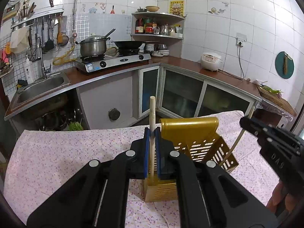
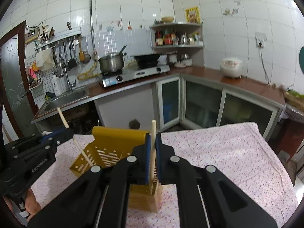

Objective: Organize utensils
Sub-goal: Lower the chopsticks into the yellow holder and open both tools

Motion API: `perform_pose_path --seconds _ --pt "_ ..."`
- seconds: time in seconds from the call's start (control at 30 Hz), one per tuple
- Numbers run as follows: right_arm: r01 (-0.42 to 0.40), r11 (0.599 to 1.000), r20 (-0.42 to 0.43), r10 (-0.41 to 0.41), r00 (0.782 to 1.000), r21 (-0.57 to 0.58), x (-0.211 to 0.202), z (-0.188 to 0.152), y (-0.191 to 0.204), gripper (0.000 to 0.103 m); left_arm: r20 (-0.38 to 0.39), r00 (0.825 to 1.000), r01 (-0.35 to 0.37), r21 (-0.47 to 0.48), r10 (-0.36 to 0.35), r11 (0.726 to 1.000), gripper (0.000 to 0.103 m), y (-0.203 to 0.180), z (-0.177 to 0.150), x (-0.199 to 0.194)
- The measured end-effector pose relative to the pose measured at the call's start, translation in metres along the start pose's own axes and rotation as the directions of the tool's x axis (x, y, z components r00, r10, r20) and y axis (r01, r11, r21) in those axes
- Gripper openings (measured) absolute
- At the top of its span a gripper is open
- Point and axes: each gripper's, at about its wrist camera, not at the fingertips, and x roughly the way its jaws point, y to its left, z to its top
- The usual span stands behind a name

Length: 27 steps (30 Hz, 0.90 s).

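Note:
A gold perforated utensil holder (image 1: 197, 144) stands on the flowered tablecloth (image 1: 66, 152); it also shows in the right wrist view (image 2: 106, 152). My left gripper (image 1: 152, 133) is shut on a pale wooden chopstick (image 1: 152, 114), held upright with its lower end inside the holder. My right gripper (image 2: 153, 138) is shut on a second wooden chopstick (image 2: 153, 133), also upright with its lower end in the holder. The right gripper shows at the right of the left wrist view (image 1: 273, 142), its chopstick (image 1: 235, 142) slanting into the holder. The left gripper (image 2: 62, 133) shows at the left of the right wrist view.
Beyond the table's far edge runs an L-shaped kitchen counter (image 1: 180, 62) with a sink (image 1: 41, 87), a gas stove (image 1: 114, 60) carrying a pot (image 1: 93, 45) and a wok, and a rice cooker (image 1: 210, 60). A chopping board (image 1: 275, 98) lies at the right.

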Motion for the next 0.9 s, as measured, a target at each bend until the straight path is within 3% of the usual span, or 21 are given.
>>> perform_pose_path --seconds 0.2,0.43,0.5,0.57,0.73,0.8,0.83,0.87,0.9 --pt "-0.016 1.0 0.02 0.016 1.0 -0.014 -0.002 -0.002 0.002 0.006 0.041 0.999 -0.025 -0.002 0.025 1.0 0.005 0.002 -0.011 0.002" --pt "-0.012 1.0 0.024 0.012 1.0 -0.019 -0.006 0.0 0.0 0.006 0.034 0.999 -0.023 -0.012 0.023 1.0 0.008 0.003 -0.015 0.002" --pt "-0.005 1.0 0.023 0.006 1.0 -0.026 -0.007 0.001 0.0 0.007 0.035 0.999 -0.021 -0.018 0.022 1.0 0.017 0.004 -0.015 -0.001" --pt "-0.003 1.0 0.015 0.004 1.0 -0.023 -0.009 0.001 -0.002 0.007 0.044 0.999 -0.027 -0.023 0.028 0.999 0.037 0.005 -0.016 -0.007" --pt "0.0 1.0 0.005 0.0 1.0 -0.021 -0.016 0.0 -0.005 0.009 0.062 0.997 -0.036 -0.018 0.037 0.999 0.055 0.004 -0.02 -0.024" --pt "0.002 1.0 0.004 -0.002 1.0 -0.017 -0.02 -0.001 -0.006 0.027 0.073 0.997 -0.038 -0.017 0.039 0.999 0.059 0.004 -0.021 -0.033" --pt "0.011 1.0 0.016 -0.011 1.0 -0.012 -0.024 -0.001 -0.006 0.044 0.078 0.996 -0.038 -0.017 0.039 0.999 0.061 0.005 -0.022 -0.036" --pt "0.017 1.0 0.035 -0.017 0.999 -0.011 -0.03 0.0 -0.006 0.051 0.083 0.996 -0.038 -0.019 0.04 0.999 0.063 0.006 -0.022 -0.041" --pt "0.021 1.0 0.046 -0.02 0.999 -0.017 -0.035 0.001 -0.006 0.051 0.09 0.995 -0.038 -0.024 0.041 0.999 0.064 0.008 -0.022 -0.048"
